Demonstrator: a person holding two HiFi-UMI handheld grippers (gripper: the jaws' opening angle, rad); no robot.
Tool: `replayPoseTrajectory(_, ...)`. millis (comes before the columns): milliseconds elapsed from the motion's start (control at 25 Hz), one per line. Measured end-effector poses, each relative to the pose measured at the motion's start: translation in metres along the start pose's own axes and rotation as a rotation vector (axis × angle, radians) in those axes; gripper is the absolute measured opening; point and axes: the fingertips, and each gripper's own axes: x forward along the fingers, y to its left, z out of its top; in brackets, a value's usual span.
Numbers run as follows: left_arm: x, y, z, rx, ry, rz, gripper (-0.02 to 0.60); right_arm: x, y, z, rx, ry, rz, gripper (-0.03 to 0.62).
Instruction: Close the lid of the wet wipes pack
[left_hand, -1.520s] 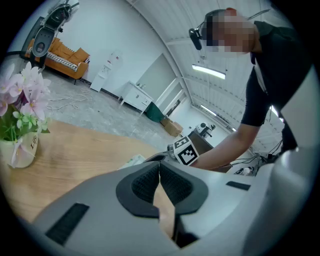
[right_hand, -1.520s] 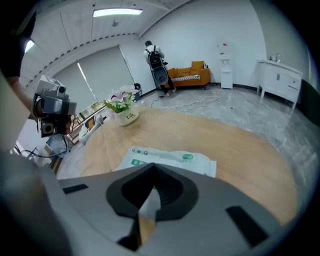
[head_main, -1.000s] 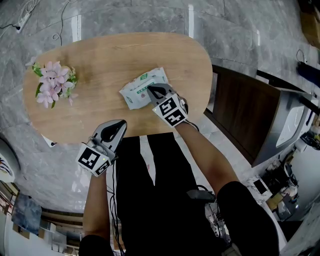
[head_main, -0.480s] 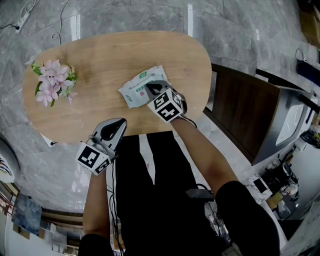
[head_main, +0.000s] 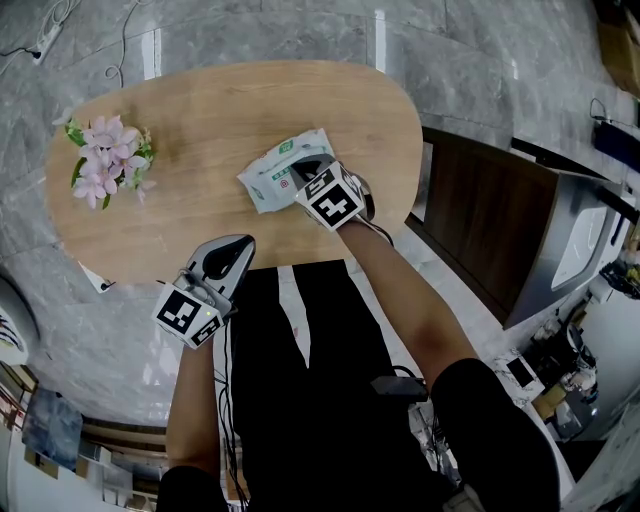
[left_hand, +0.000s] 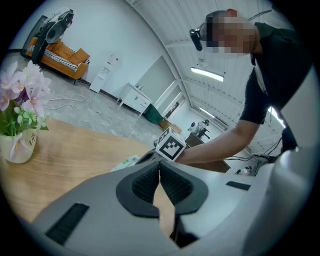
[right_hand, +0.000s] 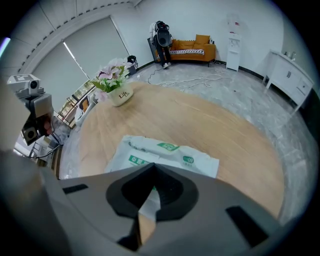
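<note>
My right gripper (head_main: 303, 172) over the wet wipes pack (head_main: 272, 172), jaws together, left gripper (head_main: 241, 249) at its 7 o'clock (jaws together too)

Head cam looks steeply down over the whole surface (head_main: 220, 110). Both gripper cams sit low and close; all three catch the flowers (head_main: 105, 165) and wipes pack (head_main: 275, 172).

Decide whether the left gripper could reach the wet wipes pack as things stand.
Probably yes: only bare table lies between the left gripper and the wet wipes pack; the right gripper covers just its near right corner.
</note>
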Motion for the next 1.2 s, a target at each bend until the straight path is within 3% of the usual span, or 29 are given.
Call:
replayPoseTrajectory(360,-0.007,0.001,-0.007,-0.008,-0.004,0.012,0.017,-0.005,0.004,0.0,0.023,-0.07,-0.002,0.011)
replayPoseTrajectory(680,-0.009,-0.001,-0.007,-0.009,-0.007,0.013,0.017,-0.005,0.01,-0.004,0.027,-0.071,-0.004,0.011)
replayPoseTrajectory(960,-0.008,0.0,-0.006,-0.013,-0.011,0.011,0.017,0.0,0.009,-0.002,-0.048,0.013,-0.048,0.011)
replayPoseTrajectory(1200,-0.002,-0.002,0.0,-0.015,-0.018,-0.001,0.017,0.003,0.008,-0.002,-0.012,0.049,-0.027,0.011)
